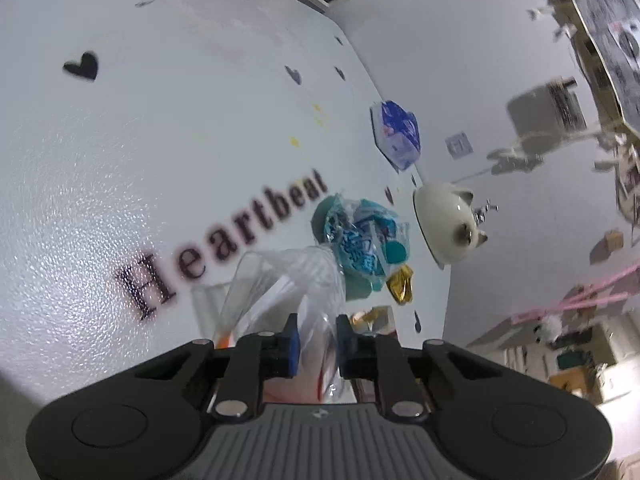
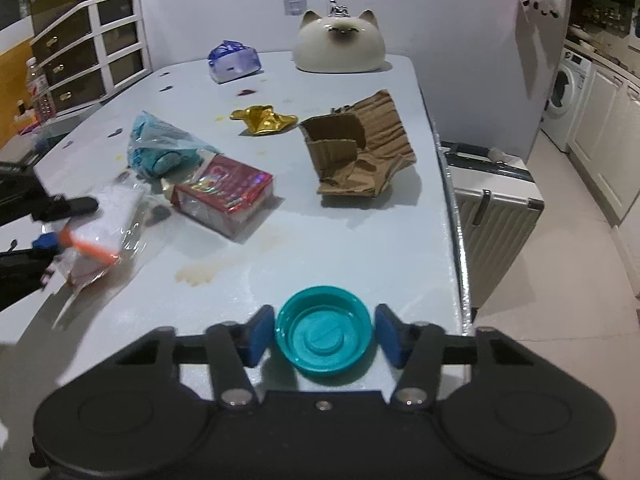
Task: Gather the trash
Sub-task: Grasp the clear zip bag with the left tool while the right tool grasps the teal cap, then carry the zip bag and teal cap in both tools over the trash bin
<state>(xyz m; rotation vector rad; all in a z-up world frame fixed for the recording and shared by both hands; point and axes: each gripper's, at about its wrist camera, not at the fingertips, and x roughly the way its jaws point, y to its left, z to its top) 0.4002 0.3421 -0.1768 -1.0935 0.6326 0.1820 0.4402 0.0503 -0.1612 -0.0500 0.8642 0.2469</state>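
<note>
Left wrist view: my left fingers (image 1: 314, 338) are clamped on a clear plastic bag (image 1: 280, 280) over the bench (image 1: 120, 180); lifting it comes next, I judge. Right wrist view: my right fingers (image 2: 322, 338) stand apart around one teal cap (image 2: 324, 336), not touching; closing is needed. Also one red box (image 2: 226, 194), one gold wrapper (image 2: 264, 119), one crushed carton (image 2: 360, 148).
</note>
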